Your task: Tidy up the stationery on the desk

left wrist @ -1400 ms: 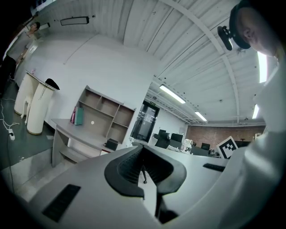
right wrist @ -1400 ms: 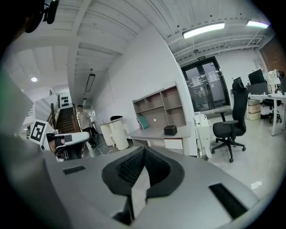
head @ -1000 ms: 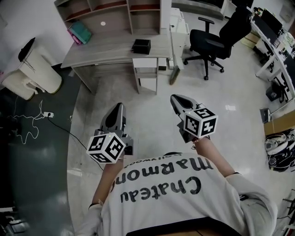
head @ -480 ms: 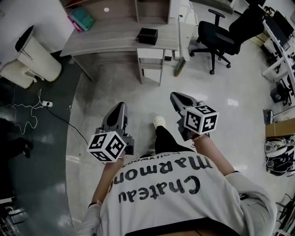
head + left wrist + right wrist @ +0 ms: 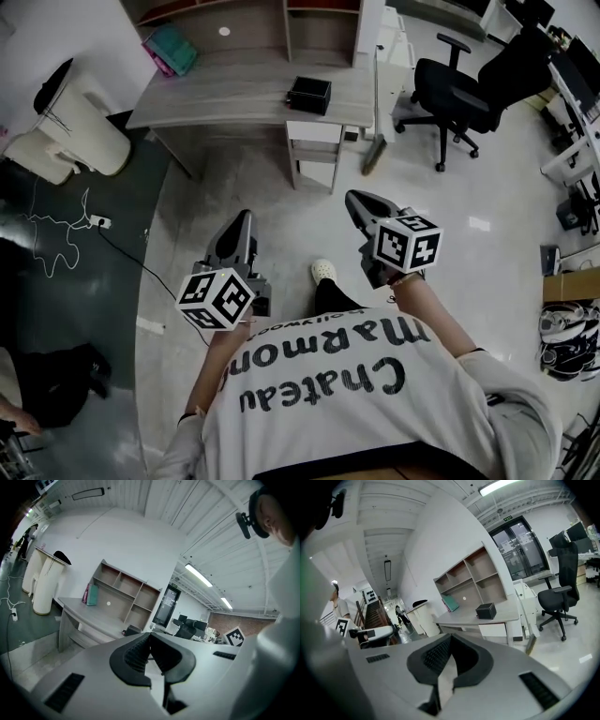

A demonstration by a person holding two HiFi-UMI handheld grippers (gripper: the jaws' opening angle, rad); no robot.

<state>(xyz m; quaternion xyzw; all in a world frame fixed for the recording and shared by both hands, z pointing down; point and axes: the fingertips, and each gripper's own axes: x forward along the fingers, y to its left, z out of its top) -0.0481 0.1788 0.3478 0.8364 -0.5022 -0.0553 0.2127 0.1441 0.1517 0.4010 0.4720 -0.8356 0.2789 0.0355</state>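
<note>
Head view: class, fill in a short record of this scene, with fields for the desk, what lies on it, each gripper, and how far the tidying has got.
Desk: grey, across the floor from the person
On desk: black box towards the right end; teal folder leaning at the back left
Left gripper: shut, empty, over the floor
Right gripper: shut, empty, over the floor
Beside desk: black office chair on the right
Progress: not begun; neither gripper is at the desk

Desk (image 5: 234, 98) ahead, with a box (image 5: 309, 95) on its right half and folders (image 5: 171, 49) standing at its left rear, inside the shelf unit (image 5: 281, 23). Office chair (image 5: 469, 89) stands to the desk's right, bin (image 5: 75, 127) to its left.
</note>
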